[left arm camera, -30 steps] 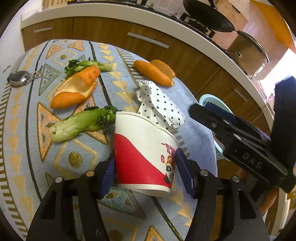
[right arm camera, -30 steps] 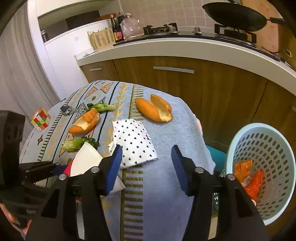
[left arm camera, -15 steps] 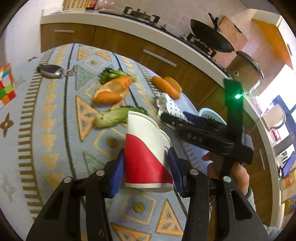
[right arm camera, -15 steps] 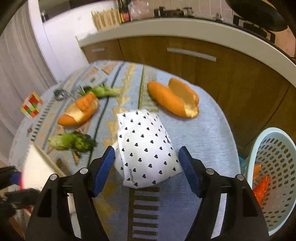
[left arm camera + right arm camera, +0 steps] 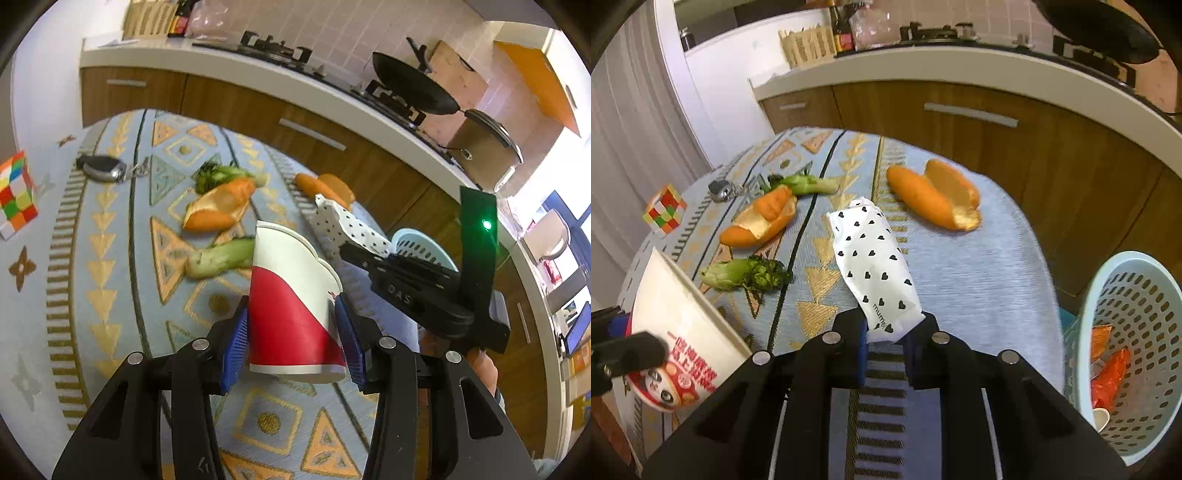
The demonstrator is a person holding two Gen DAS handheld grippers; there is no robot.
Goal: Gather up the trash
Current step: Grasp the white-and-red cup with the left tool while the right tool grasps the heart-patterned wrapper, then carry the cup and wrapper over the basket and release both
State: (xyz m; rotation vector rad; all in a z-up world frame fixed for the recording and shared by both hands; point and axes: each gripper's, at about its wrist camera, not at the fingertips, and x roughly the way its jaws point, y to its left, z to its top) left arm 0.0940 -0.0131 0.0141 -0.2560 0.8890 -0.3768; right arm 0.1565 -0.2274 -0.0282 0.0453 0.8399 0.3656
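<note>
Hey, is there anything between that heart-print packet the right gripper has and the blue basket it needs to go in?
Nothing visible. The right gripper is shut on the heart-print packet, and only bare tablecloth lies between it and the blue basket beyond the table edge. The bread roll sits farther back, off that line.

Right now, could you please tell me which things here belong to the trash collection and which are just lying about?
Trash job: paper cup in the left jaws; heart-print wrapper in the right jaws; peels; vegetable scraps; basket.

Lying about: puzzle cube; car key; wok.
</note>
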